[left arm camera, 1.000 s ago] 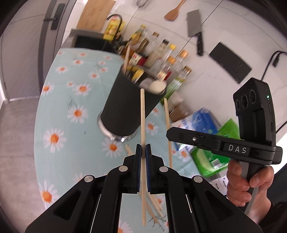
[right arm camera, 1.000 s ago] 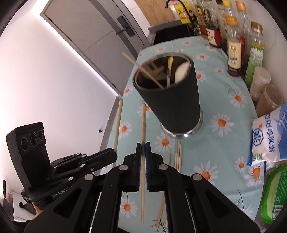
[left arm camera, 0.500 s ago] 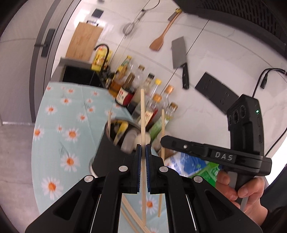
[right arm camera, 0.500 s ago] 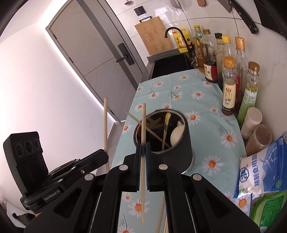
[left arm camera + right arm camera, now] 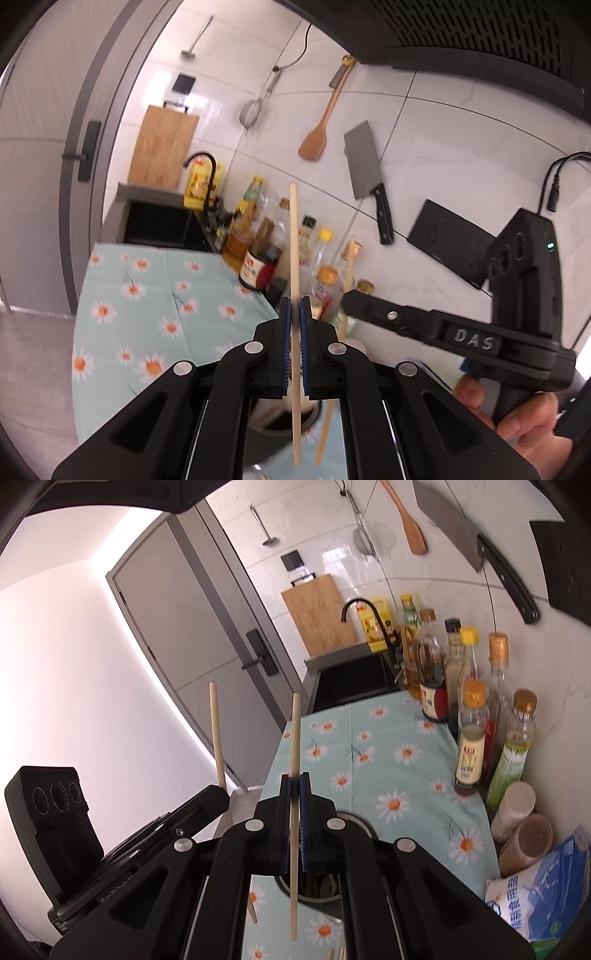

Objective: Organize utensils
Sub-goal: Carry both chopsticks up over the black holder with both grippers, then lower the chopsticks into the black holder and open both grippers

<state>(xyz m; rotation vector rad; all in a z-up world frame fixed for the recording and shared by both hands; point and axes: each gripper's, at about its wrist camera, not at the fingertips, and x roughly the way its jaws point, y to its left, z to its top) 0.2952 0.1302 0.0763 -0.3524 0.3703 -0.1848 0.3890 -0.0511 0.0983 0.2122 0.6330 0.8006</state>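
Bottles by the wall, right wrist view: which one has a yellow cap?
The slim clear bottle behind the orange-capped one. Its neighbours carry black, gold or cork-coloured tops.

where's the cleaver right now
The cleaver hangs on the tiled wall above the row of sauce bottles, just right of the wooden spatula; it shows at top right in the right wrist view.

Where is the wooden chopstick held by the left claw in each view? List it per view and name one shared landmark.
Left wrist: the wooden chopstick stands upright at centre, pinched in the left claw.
Right wrist: the same chopstick rises left of centre, above the left claw's tip.
Shared landmark: the steel cleaver hanging on the white wall.
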